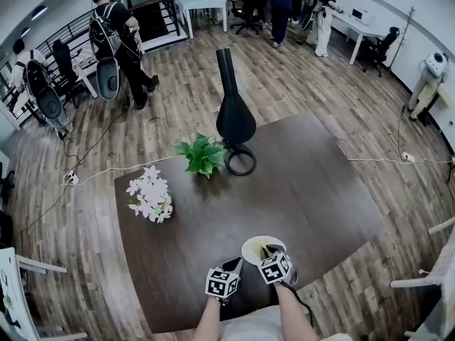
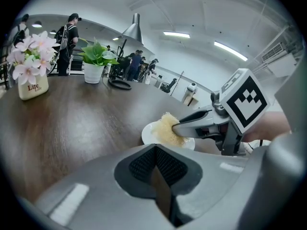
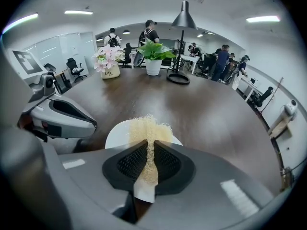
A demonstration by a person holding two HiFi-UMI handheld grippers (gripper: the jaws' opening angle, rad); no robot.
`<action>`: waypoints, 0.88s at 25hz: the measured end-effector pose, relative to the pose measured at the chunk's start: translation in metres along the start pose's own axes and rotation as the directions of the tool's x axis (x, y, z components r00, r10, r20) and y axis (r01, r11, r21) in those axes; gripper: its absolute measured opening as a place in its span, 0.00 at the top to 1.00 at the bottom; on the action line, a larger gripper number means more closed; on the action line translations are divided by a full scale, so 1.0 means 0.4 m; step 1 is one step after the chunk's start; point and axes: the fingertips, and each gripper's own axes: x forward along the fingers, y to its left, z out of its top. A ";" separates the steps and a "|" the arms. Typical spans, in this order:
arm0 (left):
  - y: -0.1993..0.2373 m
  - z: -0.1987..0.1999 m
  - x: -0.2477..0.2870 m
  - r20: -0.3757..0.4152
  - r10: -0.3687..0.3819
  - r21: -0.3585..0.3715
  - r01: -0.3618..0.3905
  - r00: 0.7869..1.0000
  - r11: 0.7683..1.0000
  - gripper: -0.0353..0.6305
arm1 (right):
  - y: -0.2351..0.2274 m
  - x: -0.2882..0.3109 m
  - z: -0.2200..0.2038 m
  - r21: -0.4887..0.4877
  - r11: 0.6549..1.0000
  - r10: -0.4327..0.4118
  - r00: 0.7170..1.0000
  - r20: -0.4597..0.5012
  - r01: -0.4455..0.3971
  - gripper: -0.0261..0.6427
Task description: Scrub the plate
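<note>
A small white plate (image 1: pixel 250 247) lies on the dark wooden table (image 1: pixel 306 190) close to its near edge. My right gripper (image 1: pixel 270 253) is shut on a pale yellow fibrous scrubber (image 3: pixel 146 127), whose free end rests on the plate (image 3: pixel 115 134). In the left gripper view the scrubber (image 2: pixel 166 128) sits on the plate (image 2: pixel 149 135) at the right gripper's fingertips (image 2: pixel 180 127). My left gripper (image 1: pixel 231 267) is shut with nothing in it, just left of the plate and near its rim. Its jaws (image 2: pixel 156 150) point past the plate's left side.
A pot of pink flowers (image 1: pixel 151 194) stands at the table's left. A green plant (image 1: pixel 202 155) and a black lamp (image 1: pixel 234 116) with a ring base (image 1: pixel 240 160) stand at the far side. People and office chairs are far off on the wooden floor.
</note>
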 end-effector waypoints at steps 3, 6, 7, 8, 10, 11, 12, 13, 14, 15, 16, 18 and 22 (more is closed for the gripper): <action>-0.003 0.004 -0.005 0.004 0.002 0.006 -0.002 1.000 1.000 0.95 | -0.031 -0.014 -0.010 0.027 0.999 -0.038 0.999 0.012 0.038 0.86; -0.010 0.008 -0.015 0.014 0.003 0.009 -0.003 1.000 1.000 0.95 | -0.050 -0.046 -0.017 0.087 0.994 -0.068 0.997 0.046 0.064 0.86; -0.013 0.009 -0.020 0.022 0.004 0.010 -0.004 1.000 1.000 0.95 | -0.052 -0.060 -0.018 0.122 0.991 -0.070 0.995 0.076 0.060 0.86; -0.016 0.012 -0.025 0.033 0.006 0.015 -0.006 0.999 1.000 0.95 | -0.054 -0.076 -0.019 0.162 0.985 -0.071 0.992 0.108 0.053 0.86; -0.018 0.029 -0.032 0.059 0.012 0.035 -0.014 0.998 0.999 0.95 | -0.059 -0.111 -0.023 0.232 0.972 -0.082 0.984 0.157 0.044 0.86; -0.018 0.038 -0.036 0.071 0.016 0.046 -0.019 0.997 0.999 0.95 | -0.060 -0.126 -0.028 0.248 0.968 -0.090 0.981 0.171 0.045 0.86; -0.021 0.046 -0.041 0.082 0.021 0.054 -0.025 0.996 0.998 0.95 | -0.059 -0.138 -0.036 0.254 0.966 -0.095 0.979 0.180 0.047 0.86; -0.025 0.052 -0.047 0.090 0.026 0.058 -0.032 0.996 0.998 0.95 | -0.056 -0.147 -0.045 0.256 0.966 -0.094 0.979 0.183 0.045 0.86; -0.030 0.055 -0.053 0.096 0.033 0.059 -0.039 0.995 0.998 0.95 | -0.051 -0.151 -0.055 0.258 0.966 -0.087 0.979 0.183 0.038 0.86; -0.036 0.056 -0.060 0.101 0.042 0.056 -0.048 0.994 0.997 0.95 | -0.044 -0.154 -0.064 0.256 0.966 -0.075 0.980 0.182 0.027 0.86; -0.043 0.056 -0.067 0.106 0.053 0.051 -0.059 0.993 0.997 0.95 | -0.037 -0.154 -0.071 0.252 0.968 -0.060 0.982 0.181 0.013 0.86; -0.062 0.052 -0.080 0.113 0.080 0.037 -0.085 0.990 0.996 0.95 | -0.024 -0.160 -0.078 0.233 0.972 -0.026 0.982 0.187 -0.018 0.87; -0.127 0.046 -0.106 0.130 0.155 -0.004 -0.156 0.979 0.988 0.95 | -0.014 -0.214 -0.087 0.197 0.976 0.046 0.975 0.216 -0.089 0.86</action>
